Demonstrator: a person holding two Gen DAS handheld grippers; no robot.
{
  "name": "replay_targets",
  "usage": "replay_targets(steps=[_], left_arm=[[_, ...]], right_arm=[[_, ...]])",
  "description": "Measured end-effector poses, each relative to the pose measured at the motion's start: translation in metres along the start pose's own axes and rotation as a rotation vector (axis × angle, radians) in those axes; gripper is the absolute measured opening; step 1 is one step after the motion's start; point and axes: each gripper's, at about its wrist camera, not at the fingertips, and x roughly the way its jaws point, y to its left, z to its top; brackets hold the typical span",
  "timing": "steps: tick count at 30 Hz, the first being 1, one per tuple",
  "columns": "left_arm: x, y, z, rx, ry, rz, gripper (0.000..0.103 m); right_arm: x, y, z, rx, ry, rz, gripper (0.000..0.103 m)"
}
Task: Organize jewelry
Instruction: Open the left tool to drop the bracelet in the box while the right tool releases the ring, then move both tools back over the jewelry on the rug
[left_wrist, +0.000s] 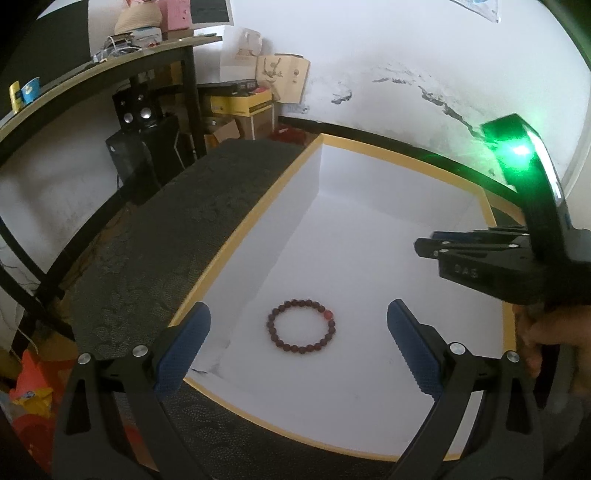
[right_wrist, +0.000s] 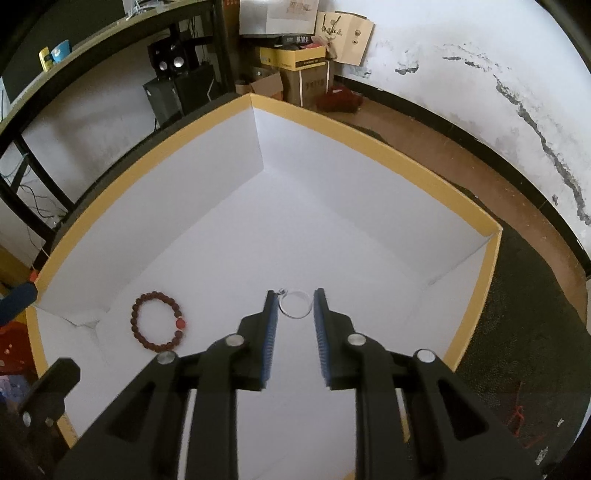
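Note:
A dark red bead bracelet (left_wrist: 301, 327) with one bright red bead lies flat on the white floor of a shallow box with a yellow rim (left_wrist: 258, 214). My left gripper (left_wrist: 299, 345) is open above it, its blue pads wide to either side. In the right wrist view the bracelet (right_wrist: 158, 320) lies at the left. A silver ring (right_wrist: 294, 303) sits between the tips of my right gripper (right_wrist: 294, 299). The jaws stand on either side of the ring, and I cannot tell whether they touch it. The right gripper body (left_wrist: 517, 266) shows at the right of the left wrist view.
The box (right_wrist: 469, 321) rests on a dark patterned cloth (left_wrist: 166, 240). Beyond it are a black desk frame (left_wrist: 188, 92), speakers (left_wrist: 138, 109), cardboard boxes (right_wrist: 295, 70) and a scuffed white wall (right_wrist: 480, 74).

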Motion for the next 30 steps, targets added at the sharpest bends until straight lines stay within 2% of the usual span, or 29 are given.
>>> replay_targets(steps=[1,2,3,8,12,16,19,24,28,30], left_arm=[[0.000,0.001,0.000,-0.004,-0.002,0.002,0.094],[0.000,0.003,0.001,-0.011,-0.005,0.002,0.094],[-0.001,0.005,0.002,-0.021,-0.008,0.001,0.094],[-0.003,0.008,0.007,-0.038,-0.026,0.019,0.094],[-0.008,0.002,0.011,-0.055,-0.052,0.010,0.094],[-0.013,-0.023,0.015,-0.026,-0.074,-0.020,0.094],[-0.022,-0.055,0.018,0.006,-0.106,-0.066,0.096],[-0.034,-0.134,0.017,0.104,-0.140,-0.159,0.096],[-0.032,-0.213,0.005,0.194,-0.134,-0.225,0.096],[-0.027,-0.259,-0.006,0.264,-0.119,-0.246,0.096]], right_arm=[[-0.005,-0.001,0.000,0.001,-0.020,0.017,0.061],[-0.010,-0.001,0.000,0.004,-0.040,0.025,0.083],[-0.016,-0.001,0.000,0.008,-0.059,0.037,0.093],[-0.047,-0.004,0.000,0.008,-0.110,0.062,0.093],[-0.085,-0.023,-0.014,0.058,-0.171,0.069,0.097],[-0.121,-0.048,-0.045,0.073,-0.180,-0.002,0.097],[-0.150,-0.076,-0.081,0.088,-0.213,-0.087,0.097],[-0.194,-0.137,-0.155,0.149,-0.236,-0.262,0.097],[-0.221,-0.207,-0.226,0.298,-0.218,-0.368,0.097],[-0.227,-0.236,-0.258,0.384,-0.204,-0.390,0.097]])
